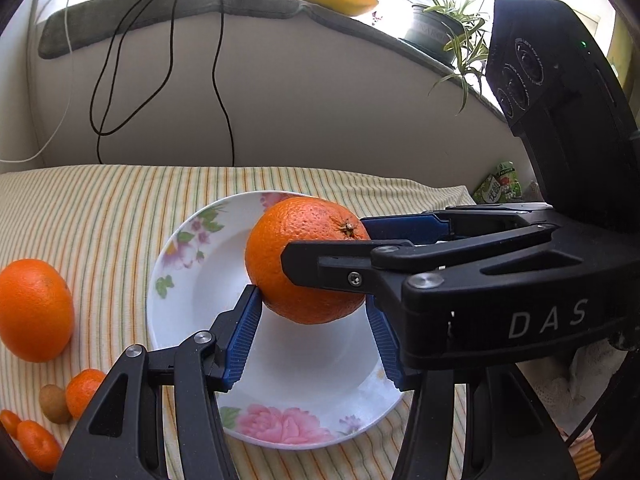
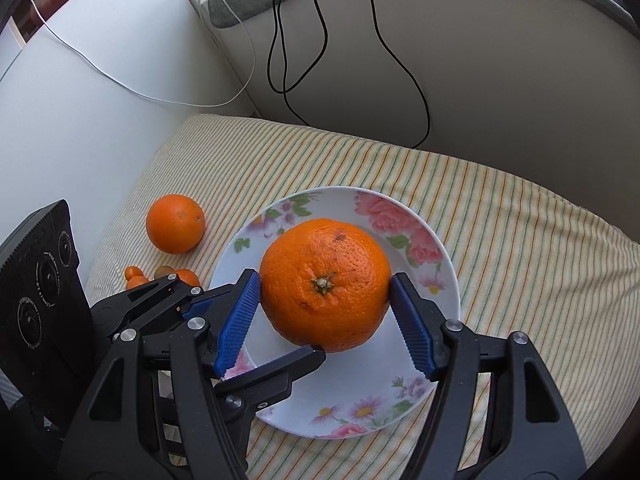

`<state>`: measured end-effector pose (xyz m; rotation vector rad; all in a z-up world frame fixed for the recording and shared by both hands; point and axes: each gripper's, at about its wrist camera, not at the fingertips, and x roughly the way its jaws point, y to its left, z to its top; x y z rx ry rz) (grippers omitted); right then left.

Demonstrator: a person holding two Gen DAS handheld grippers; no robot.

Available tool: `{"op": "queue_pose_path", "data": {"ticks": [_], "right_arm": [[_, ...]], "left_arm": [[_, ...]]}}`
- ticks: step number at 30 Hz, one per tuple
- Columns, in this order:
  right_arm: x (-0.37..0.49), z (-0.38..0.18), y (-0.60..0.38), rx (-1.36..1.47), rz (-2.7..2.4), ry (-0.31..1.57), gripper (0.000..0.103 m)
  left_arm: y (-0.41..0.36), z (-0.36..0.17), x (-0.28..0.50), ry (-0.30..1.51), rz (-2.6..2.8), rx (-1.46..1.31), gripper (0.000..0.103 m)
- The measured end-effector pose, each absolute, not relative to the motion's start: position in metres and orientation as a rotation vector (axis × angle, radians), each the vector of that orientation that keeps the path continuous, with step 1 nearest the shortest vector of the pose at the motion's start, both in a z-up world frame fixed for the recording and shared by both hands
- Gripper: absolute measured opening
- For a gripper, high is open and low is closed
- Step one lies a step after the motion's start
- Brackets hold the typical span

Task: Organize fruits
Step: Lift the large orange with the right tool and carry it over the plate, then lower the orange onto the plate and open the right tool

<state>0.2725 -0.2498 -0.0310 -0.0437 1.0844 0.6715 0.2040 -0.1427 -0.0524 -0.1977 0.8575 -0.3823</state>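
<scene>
A large orange [image 2: 325, 282] is held above a white floral plate [image 2: 436, 292] on a striped cloth. My right gripper [image 2: 325, 316] is shut on it, its blue pads [image 2: 236, 320] pressing both sides. In the left wrist view the same orange [image 1: 298, 258] hangs over the plate [image 1: 192, 280]. My left gripper [image 1: 314, 340] is open just below and around the orange; its left pad [image 1: 244, 334] touches or nearly touches the orange. The right gripper's finger [image 1: 344, 268] crosses in front of the orange.
A second orange [image 2: 175, 224] lies left of the plate on the cloth. Small tangerines [image 1: 82, 392] and a kiwi [image 1: 54, 402] lie nearer, at the left. Black cables [image 2: 296, 60] hang on the wall behind. A potted plant [image 1: 444, 32] stands on the sill.
</scene>
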Motion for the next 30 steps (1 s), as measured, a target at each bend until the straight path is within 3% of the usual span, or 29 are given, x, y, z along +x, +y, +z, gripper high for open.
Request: {"op": "queue_pose_path", "data": {"ticks": [19, 24, 30], "right_arm": [[0.274, -0.04, -0.257, -0.049, 0.636, 1.102, 0.07], [0.271, -0.039, -0.25, -0.089, 0.622, 1.09, 0.07], [0.267, -0.033, -0.247, -0.137, 0.571, 1.061, 0.073]], "left_arm": [[-0.157, -0.07, 0.208, 0.897, -0.388, -0.182, 0.053], [-0.161, -0.067, 0.205, 0.885, -0.374, -0.143, 0.063], [-0.157, -0.06, 0.201, 0.872, -0.36, -0.129, 0.067]]}}
